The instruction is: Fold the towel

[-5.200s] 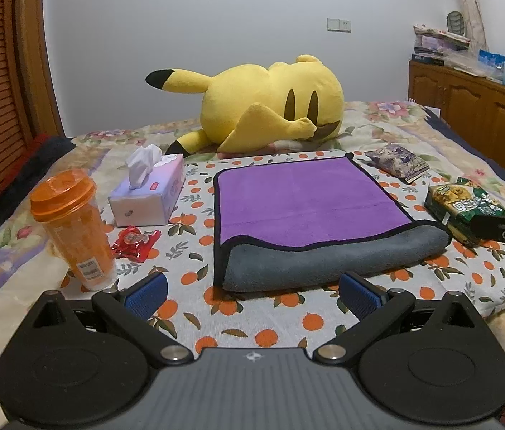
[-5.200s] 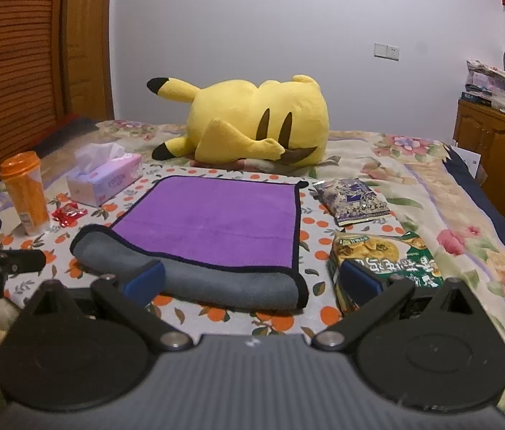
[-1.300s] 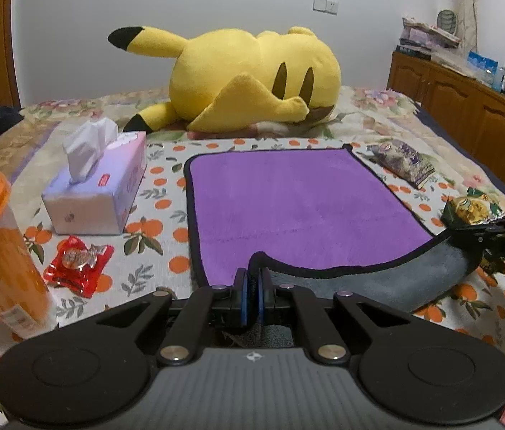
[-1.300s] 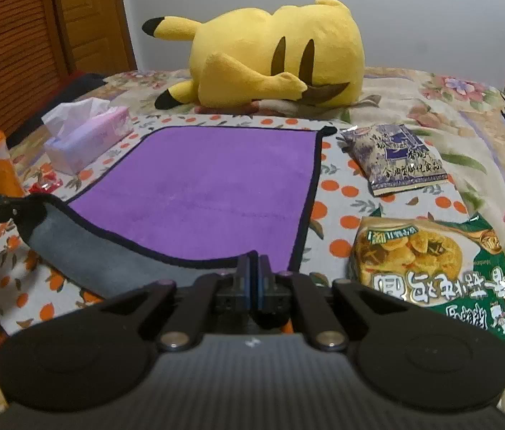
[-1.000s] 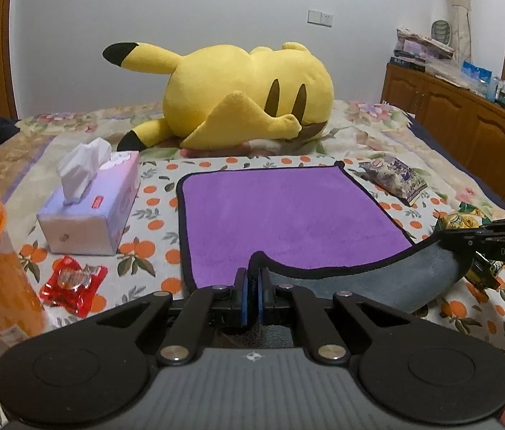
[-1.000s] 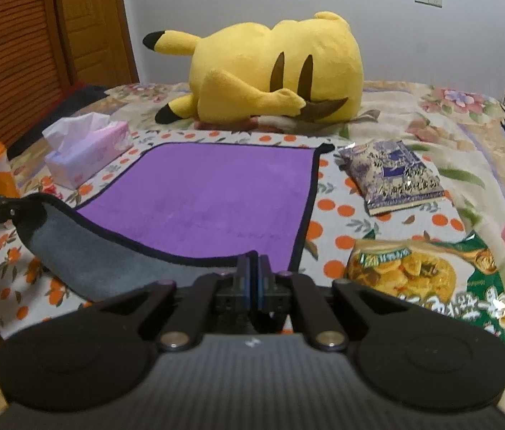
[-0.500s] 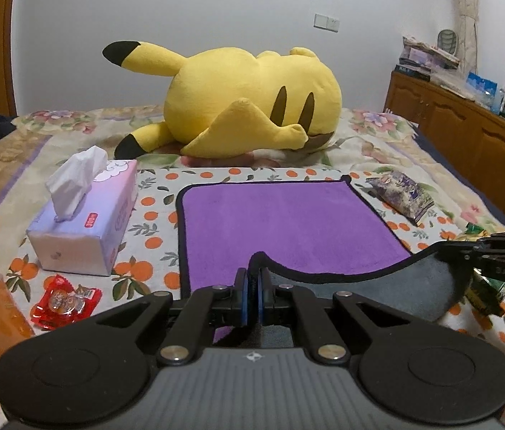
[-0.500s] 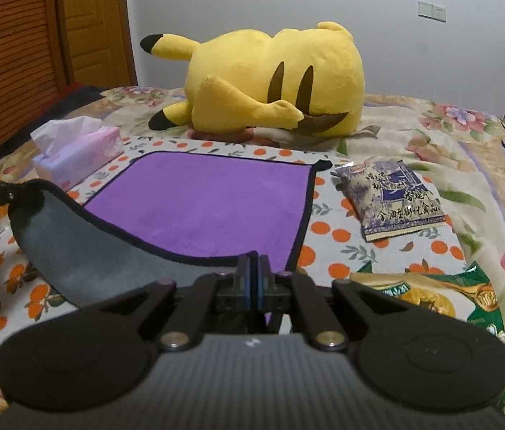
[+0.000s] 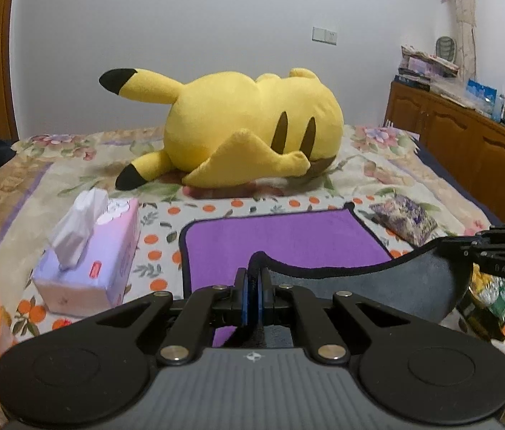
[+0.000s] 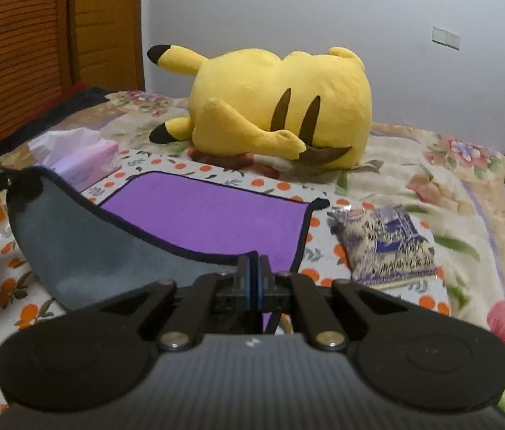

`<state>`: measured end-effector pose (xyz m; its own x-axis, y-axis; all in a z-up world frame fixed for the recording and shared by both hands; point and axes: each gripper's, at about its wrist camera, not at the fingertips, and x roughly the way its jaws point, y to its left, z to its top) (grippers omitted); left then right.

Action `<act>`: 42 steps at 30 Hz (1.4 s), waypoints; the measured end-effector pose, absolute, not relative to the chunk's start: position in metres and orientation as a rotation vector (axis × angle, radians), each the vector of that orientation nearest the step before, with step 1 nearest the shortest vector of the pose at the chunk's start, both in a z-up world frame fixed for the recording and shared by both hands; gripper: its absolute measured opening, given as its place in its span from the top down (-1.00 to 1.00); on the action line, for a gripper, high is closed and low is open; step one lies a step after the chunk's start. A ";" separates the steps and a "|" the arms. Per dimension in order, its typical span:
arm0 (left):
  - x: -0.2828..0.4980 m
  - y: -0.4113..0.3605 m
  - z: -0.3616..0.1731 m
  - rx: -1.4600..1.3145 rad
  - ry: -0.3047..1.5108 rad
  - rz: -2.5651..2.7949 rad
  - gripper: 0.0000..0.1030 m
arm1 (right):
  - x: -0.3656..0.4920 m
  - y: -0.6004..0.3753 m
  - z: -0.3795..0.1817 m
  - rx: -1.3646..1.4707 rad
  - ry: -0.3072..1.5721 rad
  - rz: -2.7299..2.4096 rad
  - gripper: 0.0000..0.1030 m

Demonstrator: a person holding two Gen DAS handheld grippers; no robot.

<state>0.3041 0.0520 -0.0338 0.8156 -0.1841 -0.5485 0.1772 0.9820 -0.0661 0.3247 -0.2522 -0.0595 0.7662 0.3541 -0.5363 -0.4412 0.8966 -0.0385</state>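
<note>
purple towel (image 9: 281,240) with grey underside, black-edged, lies before the yellow plush (image 9: 252,129); its near edge is lifted.

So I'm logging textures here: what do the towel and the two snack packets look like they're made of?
towel: soft, matte microfibre-like pile, purple over grey, black-bound edge.
Purple snack packet: probably crinkled plastic film, printed, slightly shiny.
Green snack packet: glossy film by its highlights; mostly hidden.

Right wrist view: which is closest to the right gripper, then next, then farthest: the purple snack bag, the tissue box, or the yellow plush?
From the right gripper:
1. purple snack bag, just ahead on the right.
2. tissue box, farther off on the left.
3. yellow plush, at the back, lying on the bed.
</note>
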 end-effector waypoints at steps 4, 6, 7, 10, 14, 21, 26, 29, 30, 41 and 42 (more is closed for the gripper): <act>0.318 0.051 -0.028 0.008 0.557 -0.172 0.89 | 0.335 -0.248 -0.056 -0.197 0.531 0.445 0.92; 0.324 0.051 -0.026 0.015 0.546 -0.162 0.89 | 0.341 -0.247 -0.054 -0.197 0.517 0.445 0.92; 0.327 0.051 -0.026 0.019 0.544 -0.161 0.89 | 0.345 -0.247 -0.052 -0.192 0.513 0.444 0.92; 0.336 0.052 -0.025 0.031 0.537 -0.154 0.89 | 0.356 -0.245 -0.048 -0.176 0.507 0.446 0.92; 0.347 0.056 -0.028 0.024 0.543 -0.141 0.89 | 0.367 -0.239 -0.042 -0.193 0.486 0.450 0.92; 0.363 0.058 -0.033 0.045 0.549 -0.116 0.89 | 0.382 -0.230 -0.042 -0.248 0.472 0.438 0.92; 0.374 0.056 -0.035 0.044 0.550 -0.105 0.89 | 0.392 -0.225 -0.046 -0.275 0.472 0.430 0.92; 0.380 0.053 -0.034 0.052 0.538 -0.098 0.89 | 0.398 -0.223 -0.046 -0.288 0.465 0.422 0.92; 0.382 0.052 -0.034 0.054 0.535 -0.095 0.89 | 0.400 -0.222 -0.046 -0.291 0.463 0.421 0.92; 0.417 0.043 -0.028 0.107 0.501 -0.051 0.89 | 0.431 -0.215 -0.043 -0.273 0.444 0.387 0.92; 0.420 0.041 -0.027 0.119 0.499 -0.049 0.89 | 0.433 -0.213 -0.042 -0.276 0.441 0.385 0.92</act>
